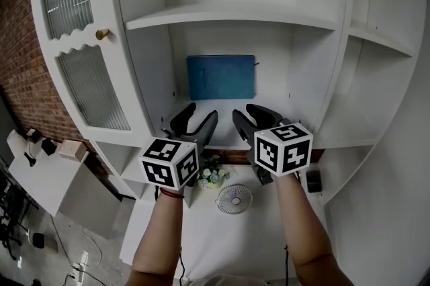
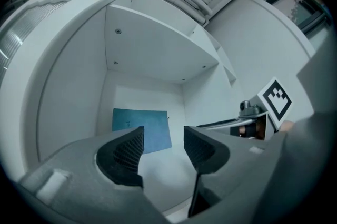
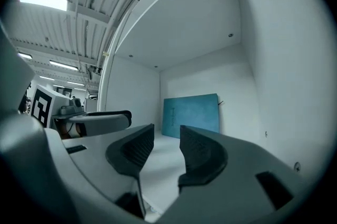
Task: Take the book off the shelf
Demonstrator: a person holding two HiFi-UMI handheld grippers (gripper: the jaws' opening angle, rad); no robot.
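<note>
A teal book (image 1: 222, 77) is seen standing upright at the back of a middle compartment of a white cabinet (image 1: 316, 23). Its cover is turned outward and its back is leaned against the rear wall. Its lower edge is rested on the shelf (image 1: 223, 111), near the centre of the compartment, apart from both side walls.

The left tongs (image 1: 200, 118) and the right tongs (image 1: 247, 115) are held side by side at the front edge of that shelf, both pointed toward the book and well short of it. In the left gripper view the jaws of the left tongs (image 2: 163, 136) are shown spread wide, with nothing gripped; only the book and the bare shelf are seen through the gap. In the right gripper view the jaws of the right tongs (image 3: 167, 133) are likewise parted, somewhat less widely, and nothing is held between them. The book is touched by neither.

A cabinet door (image 1: 87, 83) with ribbed glass and a small knob (image 1: 102, 33) is swung open at the left, in front of a brick wall (image 1: 23, 70). Below the shelf, a small round fan (image 1: 234, 198) and a bunch of flowers (image 1: 213, 174) are seen on a white tabletop (image 1: 222, 237).
</note>
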